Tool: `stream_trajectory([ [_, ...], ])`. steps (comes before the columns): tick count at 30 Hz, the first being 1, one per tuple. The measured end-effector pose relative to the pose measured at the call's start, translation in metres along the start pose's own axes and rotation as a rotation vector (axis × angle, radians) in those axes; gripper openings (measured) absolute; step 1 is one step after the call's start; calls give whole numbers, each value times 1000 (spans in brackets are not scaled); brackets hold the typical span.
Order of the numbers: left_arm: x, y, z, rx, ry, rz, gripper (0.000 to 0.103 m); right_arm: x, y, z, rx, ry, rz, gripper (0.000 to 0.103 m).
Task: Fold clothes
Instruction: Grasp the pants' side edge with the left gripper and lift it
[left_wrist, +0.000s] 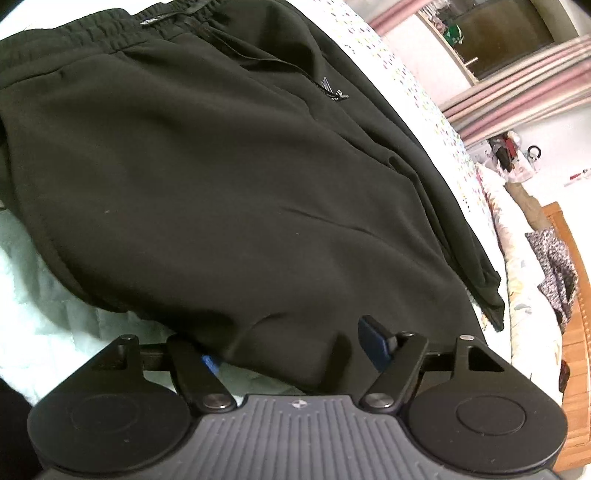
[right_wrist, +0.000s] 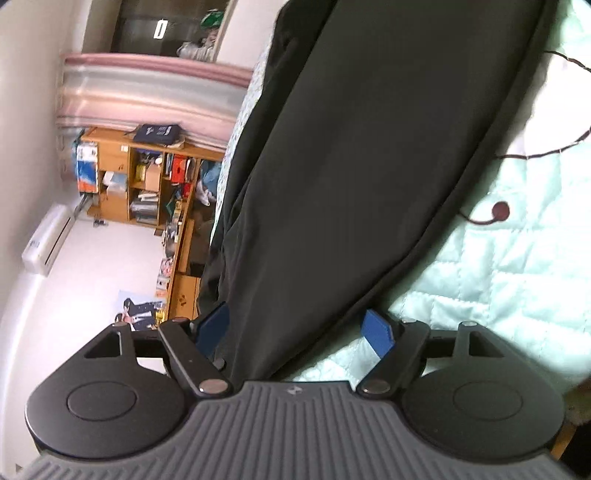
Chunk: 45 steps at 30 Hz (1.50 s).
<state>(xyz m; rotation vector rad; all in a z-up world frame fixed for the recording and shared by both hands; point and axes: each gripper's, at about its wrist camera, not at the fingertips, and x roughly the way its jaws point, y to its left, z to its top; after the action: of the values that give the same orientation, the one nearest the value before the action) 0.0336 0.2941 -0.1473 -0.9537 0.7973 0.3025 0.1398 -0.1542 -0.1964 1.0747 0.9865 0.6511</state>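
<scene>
A bed with a pale green quilted cover (right_wrist: 517, 280) carries black trousers (left_wrist: 221, 192), waistband toward eleven o'clock.

1. I count one pair of black trousers (left_wrist: 229, 192), seen in both wrist views.
2. I have two tongs in view: the left tongs (left_wrist: 291, 345) and the right tongs (right_wrist: 295, 334).
3. Each shows two blue pads (right_wrist: 377, 332), so four in all.
4. One bed (right_wrist: 498, 280) under a quilted cover.
5. One wooden bookshelf (right_wrist: 122, 184) against the wall.
</scene>
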Motion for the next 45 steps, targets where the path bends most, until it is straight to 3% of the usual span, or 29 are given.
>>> stream_trajectory([
  [3,0,-3,-1,26,-7,31,74,16,10,3,-58,-36,-29,79],
  [5,1,-5,-1,43,-12,52,55,32,24,0,-174,-44,-56,80],
  [6,1,-6,-1,52,-15,62,51,38,31,-2,-247,-43,-81,77],
  [7,0,-7,-1,62,-17,70,40,44,38,-5,-319,-42,-107,61],
  [8,-3,-7,-1,75,-19,72,30,49,43,-9,-393,-40,-154,31],
  [9,-8,-7,-1,89,-26,71,27,51,43,-10,-405,-27,-171,19],
  [11,-22,-8,0,98,-37,63,22,45,38,-10,-375,-7,-143,13],
  [16,-54,-17,-14,215,-53,146,21,16,52,-33,-496,96,-135,13],
  [19,-45,-8,-16,204,13,197,22,24,47,-43,-539,140,-190,13],
  [24,-46,10,-13,150,75,173,33,17,25,-25,-403,166,-130,12],
  [29,-55,27,-13,86,72,123,43,0,4,-15,-260,188,-80,14],
  [33,-63,44,-10,5,23,94,51,-22,11,-18,-274,229,-106,24],
  [36,-65,58,-7,-82,-2,52,52,-42,25,-18,-351,193,-144,29],
  [40,-65,67,-7,-139,-28,30,51,-54,30,-10,-363,126,-87,39],
  [42,-67,65,-8,-114,-30,46,49,-50,36,-8,-371,85,-64,54],
  [43,-67,62,-8,-90,-29,60,42,-44,32,-8,-363,72,-80,66],
  [45,-69,57,-9,-42,-27,88,35,-31,25,-8,-346,47,-111,69],
])
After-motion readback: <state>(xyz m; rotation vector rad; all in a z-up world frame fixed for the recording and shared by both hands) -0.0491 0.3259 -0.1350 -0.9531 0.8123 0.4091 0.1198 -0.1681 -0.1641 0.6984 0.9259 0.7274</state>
